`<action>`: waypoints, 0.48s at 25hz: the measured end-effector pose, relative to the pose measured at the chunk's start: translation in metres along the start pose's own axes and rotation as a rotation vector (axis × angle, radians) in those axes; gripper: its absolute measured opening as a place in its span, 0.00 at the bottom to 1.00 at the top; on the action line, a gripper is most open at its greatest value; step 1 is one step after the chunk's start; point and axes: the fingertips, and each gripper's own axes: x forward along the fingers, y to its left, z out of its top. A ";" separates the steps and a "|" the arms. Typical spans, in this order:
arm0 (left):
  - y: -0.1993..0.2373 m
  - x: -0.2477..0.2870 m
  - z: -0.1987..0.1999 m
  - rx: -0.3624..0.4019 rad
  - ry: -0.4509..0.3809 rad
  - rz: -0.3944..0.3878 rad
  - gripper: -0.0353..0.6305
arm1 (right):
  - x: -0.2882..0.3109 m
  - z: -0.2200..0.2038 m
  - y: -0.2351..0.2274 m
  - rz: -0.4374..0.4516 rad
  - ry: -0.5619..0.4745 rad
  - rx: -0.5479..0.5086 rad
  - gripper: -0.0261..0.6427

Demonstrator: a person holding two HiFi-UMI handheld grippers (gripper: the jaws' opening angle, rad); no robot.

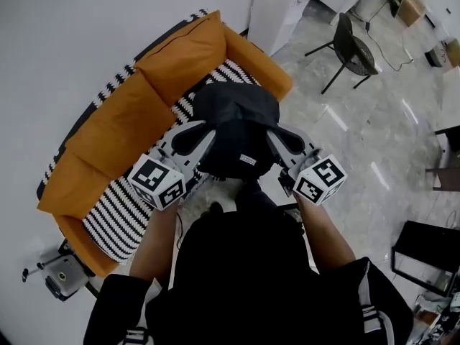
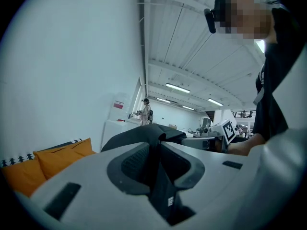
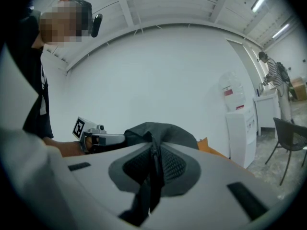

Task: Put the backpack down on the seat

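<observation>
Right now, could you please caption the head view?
Left gripper and right gripper hold a black fabric backpack by an orange sofa.

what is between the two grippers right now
The black backpack hangs between the left gripper and the right gripper, each shut on its fabric. The head view shows this best, with the orange sofa beyond.

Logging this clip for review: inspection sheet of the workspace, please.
Surface: orange sofa with striped seat, nothing seen on it.
Job's things: black backpack held up in the air, not yet on the seat.
Clutter: grey device on the floor by the sofa's end.
Grippers: left gripper and right gripper each clamped on backpack fabric.
Cables: possibly a cable on the floor near the black chair.
Surroundings: white wall, pale floor, white dispenser.
</observation>
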 end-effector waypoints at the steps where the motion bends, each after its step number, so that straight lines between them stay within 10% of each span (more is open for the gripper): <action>1: 0.003 0.007 0.001 -0.001 0.000 0.005 0.17 | 0.002 0.002 -0.008 0.006 0.001 -0.002 0.11; 12: 0.026 0.087 0.022 -0.031 -0.019 0.095 0.17 | 0.020 0.039 -0.095 0.077 0.007 -0.007 0.11</action>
